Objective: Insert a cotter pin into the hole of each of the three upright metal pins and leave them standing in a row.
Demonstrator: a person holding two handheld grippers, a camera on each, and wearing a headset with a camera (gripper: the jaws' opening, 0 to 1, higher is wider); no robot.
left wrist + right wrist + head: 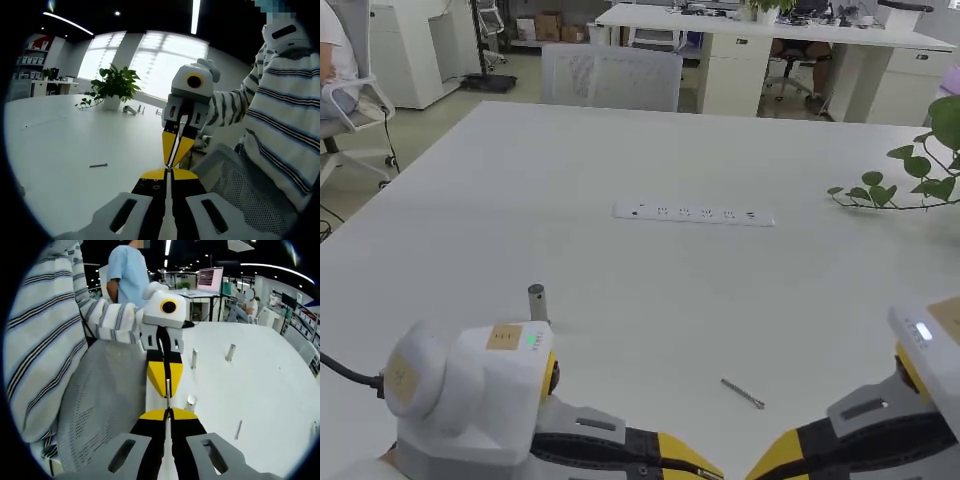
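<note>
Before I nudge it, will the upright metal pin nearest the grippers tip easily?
Probably: the upright metal pin looks slim, with no wide base on the smooth table, so a sideways push may topple it. Once down, its round body could roll.

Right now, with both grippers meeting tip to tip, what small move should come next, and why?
Probably open the left gripper, leaving the cotter pin, seemingly pinched between both tips, to the right gripper. The nearest upright metal pin stands close beside them, ready for it.
</note>
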